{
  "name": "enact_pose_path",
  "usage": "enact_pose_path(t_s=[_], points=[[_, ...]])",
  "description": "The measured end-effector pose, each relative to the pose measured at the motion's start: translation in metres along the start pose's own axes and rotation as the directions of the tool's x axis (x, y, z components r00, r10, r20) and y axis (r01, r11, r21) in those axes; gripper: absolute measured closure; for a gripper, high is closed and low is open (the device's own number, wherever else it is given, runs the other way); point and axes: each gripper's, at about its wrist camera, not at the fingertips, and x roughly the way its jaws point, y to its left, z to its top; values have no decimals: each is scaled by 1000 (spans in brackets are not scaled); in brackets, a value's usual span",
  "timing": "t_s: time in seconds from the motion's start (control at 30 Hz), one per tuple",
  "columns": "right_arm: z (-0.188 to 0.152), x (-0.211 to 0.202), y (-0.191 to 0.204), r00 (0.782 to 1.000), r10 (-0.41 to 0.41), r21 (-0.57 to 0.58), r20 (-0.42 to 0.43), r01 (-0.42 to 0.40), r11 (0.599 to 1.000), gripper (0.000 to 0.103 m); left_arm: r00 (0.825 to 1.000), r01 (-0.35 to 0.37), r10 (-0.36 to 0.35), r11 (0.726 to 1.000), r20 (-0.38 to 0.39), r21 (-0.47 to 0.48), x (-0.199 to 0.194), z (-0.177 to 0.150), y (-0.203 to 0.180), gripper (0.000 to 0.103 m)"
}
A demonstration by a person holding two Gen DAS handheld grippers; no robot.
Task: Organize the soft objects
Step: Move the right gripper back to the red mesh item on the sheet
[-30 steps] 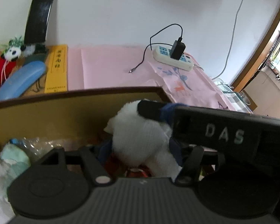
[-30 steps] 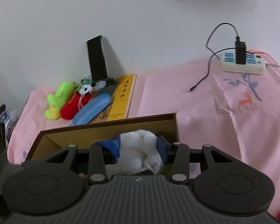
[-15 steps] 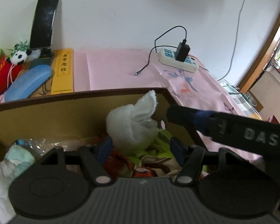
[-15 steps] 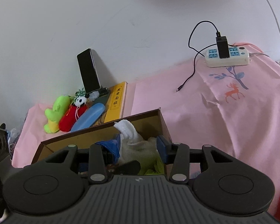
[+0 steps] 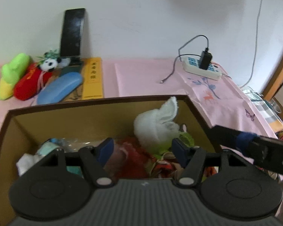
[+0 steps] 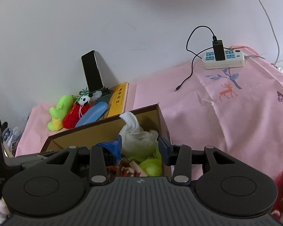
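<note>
Towel [image 5: 156, 126] lay in cardboard box [image 5: 96, 109]; left gripper [image 5: 142, 147] hung spread wide and empty, right gripper [image 6: 139, 145] likewise apart, gripping nothing.

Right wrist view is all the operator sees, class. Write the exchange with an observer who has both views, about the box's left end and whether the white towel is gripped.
Operator: What lies at the left end of the box?
Observer: Inside the box, a pale teal and white cloth lies beside crumpled clear plastic.
Operator: Is my hand-held gripper pinching the white towel?
Observer: No. In the left wrist view the white towel stands free in the box, and the right hand-held gripper is off by the box's right wall.
</note>
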Motion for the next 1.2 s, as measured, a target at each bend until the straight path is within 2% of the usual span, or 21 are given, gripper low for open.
enact_pose_path(t_s=[0.3, 0.47, 0.77, 1.2], points=[[-11, -24, 12, 999, 43, -27, -3, -43, 999, 76, 992, -120, 121, 993, -29, 16, -35, -14, -6, 37], [-18, -36, 13, 998, 62, -42, -6, -62, 997, 76, 988, -151, 151, 988, -22, 14, -58, -24, -12, 37], [-26, -56, 16, 993, 113, -82, -25, -115, 990, 76, 968, -250, 250, 968, -12, 23, -89, -39, -29, 35], [-35, -75, 2, 989, 129, -116, -68, -136, 984, 76, 940, -335, 334, 942, -69, -12, -109, -67, -53, 34]])
